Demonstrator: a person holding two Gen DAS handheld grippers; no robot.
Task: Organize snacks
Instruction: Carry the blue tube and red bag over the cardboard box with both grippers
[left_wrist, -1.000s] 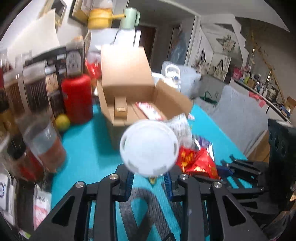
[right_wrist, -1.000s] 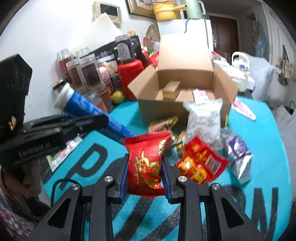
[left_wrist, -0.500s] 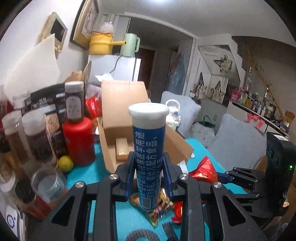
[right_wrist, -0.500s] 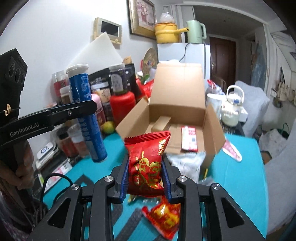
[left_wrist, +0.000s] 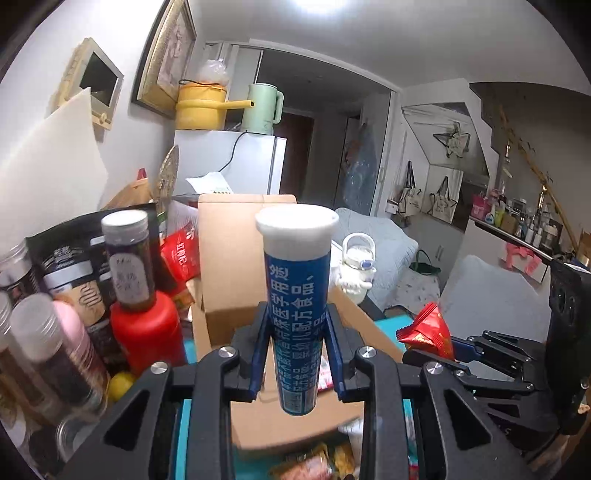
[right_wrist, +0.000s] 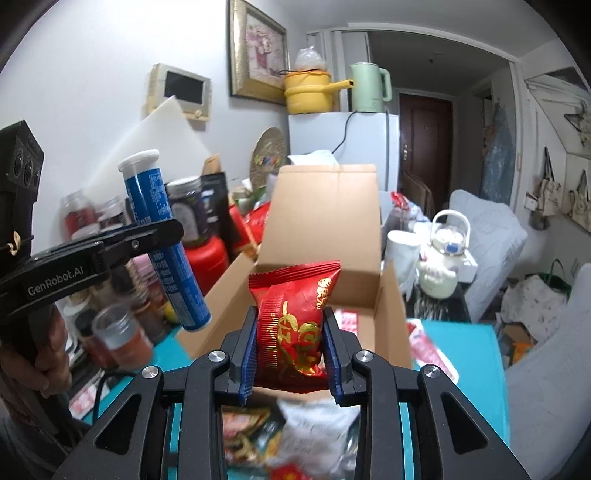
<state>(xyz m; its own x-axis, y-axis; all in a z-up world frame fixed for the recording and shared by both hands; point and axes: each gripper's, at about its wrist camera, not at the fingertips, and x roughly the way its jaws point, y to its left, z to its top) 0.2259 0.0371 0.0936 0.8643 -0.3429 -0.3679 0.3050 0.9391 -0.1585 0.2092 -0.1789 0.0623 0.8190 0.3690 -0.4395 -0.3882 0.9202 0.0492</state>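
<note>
The blue cylindrical tube with a white cap (left_wrist: 297, 314) is standing upright, pinched in the left gripper (left_wrist: 297, 354), with the open brown cardboard box (right_wrist: 325, 236) lying just ahead and below. Beside it, the right gripper (right_wrist: 290, 354) is pinching a red foil snack packet (right_wrist: 295, 328), seemingly slightly nearer the box, above the teal mat (right_wrist: 465, 354) in a cluttered room.

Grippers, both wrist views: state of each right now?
Left gripper: shut on the blue tube, white cap up.
Right gripper: shut on the red snack packet.
</note>
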